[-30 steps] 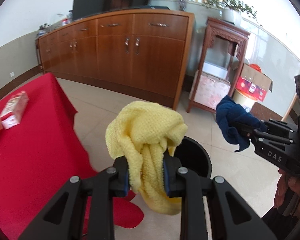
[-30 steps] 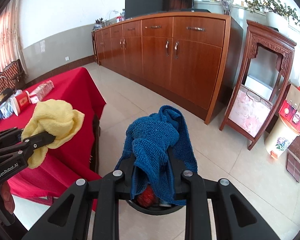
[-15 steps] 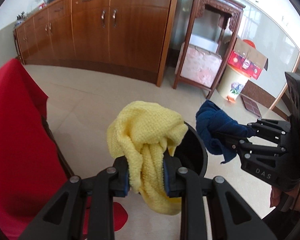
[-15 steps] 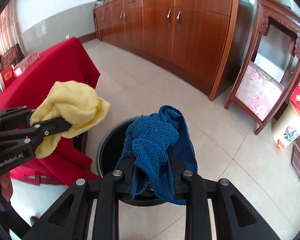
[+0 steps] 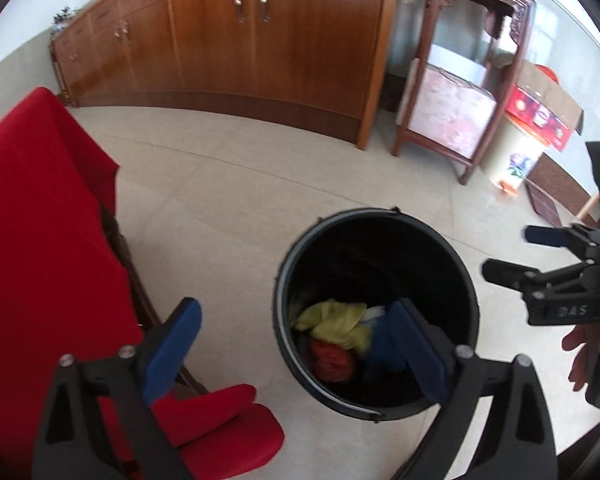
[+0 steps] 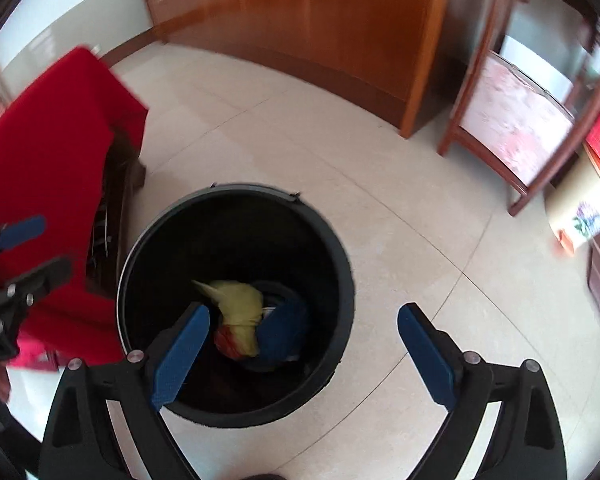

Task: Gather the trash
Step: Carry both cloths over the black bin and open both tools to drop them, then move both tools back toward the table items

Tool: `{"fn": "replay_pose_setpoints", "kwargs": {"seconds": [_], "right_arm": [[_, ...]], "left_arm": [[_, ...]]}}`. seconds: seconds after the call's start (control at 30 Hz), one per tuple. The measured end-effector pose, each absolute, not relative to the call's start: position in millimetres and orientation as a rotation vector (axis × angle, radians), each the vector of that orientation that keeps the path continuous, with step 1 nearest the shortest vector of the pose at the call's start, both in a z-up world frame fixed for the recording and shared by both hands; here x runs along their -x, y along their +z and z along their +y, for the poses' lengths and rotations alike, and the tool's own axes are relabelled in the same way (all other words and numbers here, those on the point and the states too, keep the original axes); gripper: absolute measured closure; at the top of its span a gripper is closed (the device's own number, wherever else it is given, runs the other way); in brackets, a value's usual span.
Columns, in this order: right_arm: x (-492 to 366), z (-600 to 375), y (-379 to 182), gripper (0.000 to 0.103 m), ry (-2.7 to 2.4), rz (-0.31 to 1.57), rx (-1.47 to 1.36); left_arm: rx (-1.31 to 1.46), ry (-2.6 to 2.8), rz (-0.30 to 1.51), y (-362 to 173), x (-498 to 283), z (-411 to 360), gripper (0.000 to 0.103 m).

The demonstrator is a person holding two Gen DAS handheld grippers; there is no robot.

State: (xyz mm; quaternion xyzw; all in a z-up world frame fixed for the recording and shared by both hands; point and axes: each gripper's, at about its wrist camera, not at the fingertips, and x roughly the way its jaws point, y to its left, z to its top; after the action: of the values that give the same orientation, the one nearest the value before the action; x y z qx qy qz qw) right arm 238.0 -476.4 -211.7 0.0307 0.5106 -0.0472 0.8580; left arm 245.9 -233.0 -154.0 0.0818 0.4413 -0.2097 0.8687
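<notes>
Gaping empty: both hand-held grippers, left (image 5: 296, 344), right (image 6: 302, 350) | bin (image 5: 470, 280) holds yellow cloth (image 5: 336, 322) | person's hand (image 5: 590, 352): left view only

One bin (image 5: 380, 264), three cloths (image 5: 336, 322)

Spread left tongs (image 5: 296, 344) above bin (image 5: 380, 232)

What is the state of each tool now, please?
Left tool: open, holding nothing.
Right tool: open, holding nothing.
</notes>
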Motion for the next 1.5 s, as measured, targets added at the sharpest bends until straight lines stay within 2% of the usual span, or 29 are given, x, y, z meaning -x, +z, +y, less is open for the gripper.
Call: {"fn": "replay_pose_setpoints", "kwargs": {"seconds": [0.33, 0.67, 1.5], "right_arm": [[-228.8, -444.9, -197.1, 0.0, -0.123, 1.049, -0.017], [-201.4, -427.7, -152.8, 0.0, -0.159, 0.969, -0.025], [-173.5, -314.2, -69.1, 0.0, -0.057, 0.814, 0.0]], "left_arm": [[-0.234, -0.418, 0.877, -130.7, -237.2, -228.4, 0.003], [-0.229, -0.411, 0.82, -96.1, -225.4, -209.2, 0.003], [-0.065, -0.198, 0.672, -37.9, -174.8, -87.5, 0.003]]}}
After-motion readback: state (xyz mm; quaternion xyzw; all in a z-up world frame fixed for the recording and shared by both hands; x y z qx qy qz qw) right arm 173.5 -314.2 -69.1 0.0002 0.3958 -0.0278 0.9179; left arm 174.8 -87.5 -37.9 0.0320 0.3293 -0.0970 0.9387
